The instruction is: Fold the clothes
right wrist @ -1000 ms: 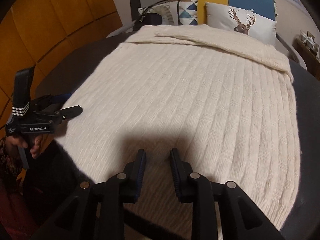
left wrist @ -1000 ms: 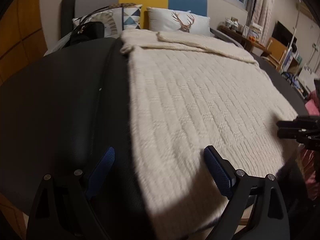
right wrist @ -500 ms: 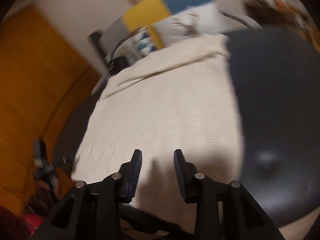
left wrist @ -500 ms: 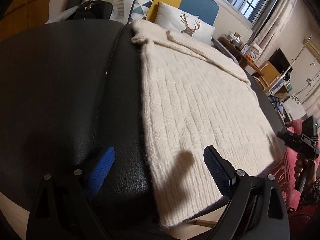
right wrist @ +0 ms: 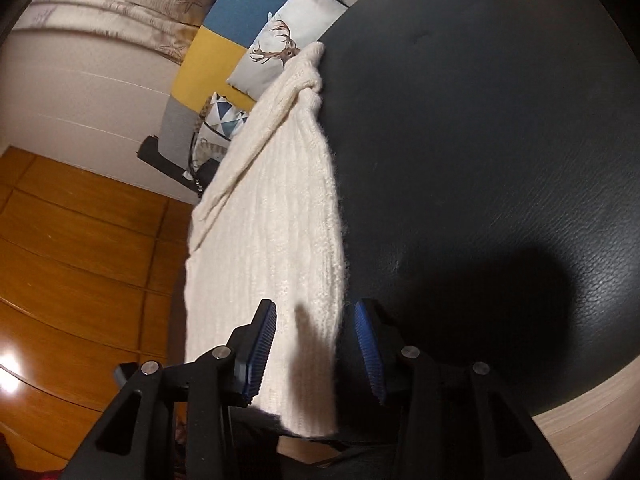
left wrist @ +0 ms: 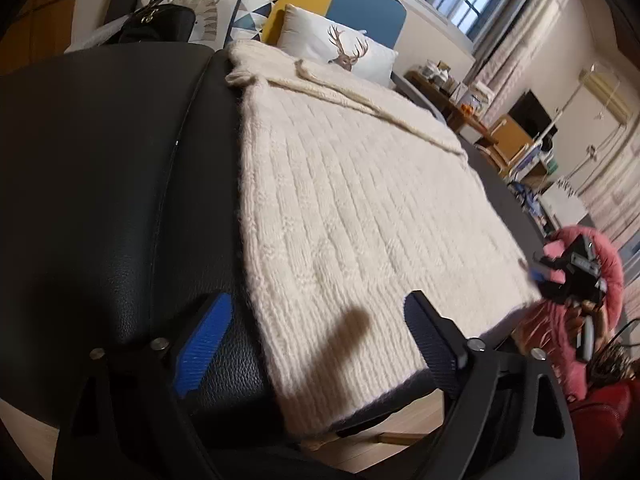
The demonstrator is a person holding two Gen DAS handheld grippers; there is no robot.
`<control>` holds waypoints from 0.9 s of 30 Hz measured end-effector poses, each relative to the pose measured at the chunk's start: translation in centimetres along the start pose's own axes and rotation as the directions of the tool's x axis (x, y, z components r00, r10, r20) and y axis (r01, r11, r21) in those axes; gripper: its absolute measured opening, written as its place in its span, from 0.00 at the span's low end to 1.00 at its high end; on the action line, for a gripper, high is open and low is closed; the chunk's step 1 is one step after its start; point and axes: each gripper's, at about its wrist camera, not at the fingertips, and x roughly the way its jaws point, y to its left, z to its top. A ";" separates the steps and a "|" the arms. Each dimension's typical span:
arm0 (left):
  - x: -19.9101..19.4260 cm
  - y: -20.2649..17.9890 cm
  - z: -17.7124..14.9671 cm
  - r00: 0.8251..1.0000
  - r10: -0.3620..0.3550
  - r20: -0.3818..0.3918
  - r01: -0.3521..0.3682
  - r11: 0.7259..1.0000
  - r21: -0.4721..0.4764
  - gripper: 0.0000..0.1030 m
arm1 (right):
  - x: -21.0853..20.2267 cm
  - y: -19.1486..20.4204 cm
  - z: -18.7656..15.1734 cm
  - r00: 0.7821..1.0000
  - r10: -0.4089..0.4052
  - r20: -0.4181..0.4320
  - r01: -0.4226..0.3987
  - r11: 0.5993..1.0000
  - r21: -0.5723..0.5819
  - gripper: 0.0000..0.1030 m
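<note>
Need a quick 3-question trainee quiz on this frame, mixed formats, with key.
1. True or false: the cream sweater lies spread flat on the black table.
2. Multiple choice: what does the pillow behind the sweater show? A) a deer head B) a sailboat C) a cat
3. Fill in: in the right wrist view, the right gripper straddles the sweater's near ____.

Key
1. True.
2. A.
3. Corner. Its jaws are opening, with the knit between them but no pad pressing on it. The left gripper is open over the other near corner, its jaws closing.
</note>
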 end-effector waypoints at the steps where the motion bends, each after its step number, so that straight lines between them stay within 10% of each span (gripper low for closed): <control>1: 0.0 -0.2 -0.1 1.000 0.007 -0.002 -0.007 1.000 0.013 0.81 | 0.1 -0.1 0.0 1.000 0.017 -0.012 -0.016 1.000 0.006 0.41; 12: 0.7 -0.5 -0.4 0.993 -0.101 -0.057 0.101 0.995 0.002 0.39 | 1.1 -0.4 -1.3 0.986 0.117 -0.117 -0.118 0.993 -0.002 0.40; 27: 0.5 2.4 -0.6 0.957 -0.263 -0.123 0.238 0.953 -0.187 0.39 | 2.2 -0.1 -1.5 0.979 0.134 -0.154 -0.138 0.990 -0.015 0.35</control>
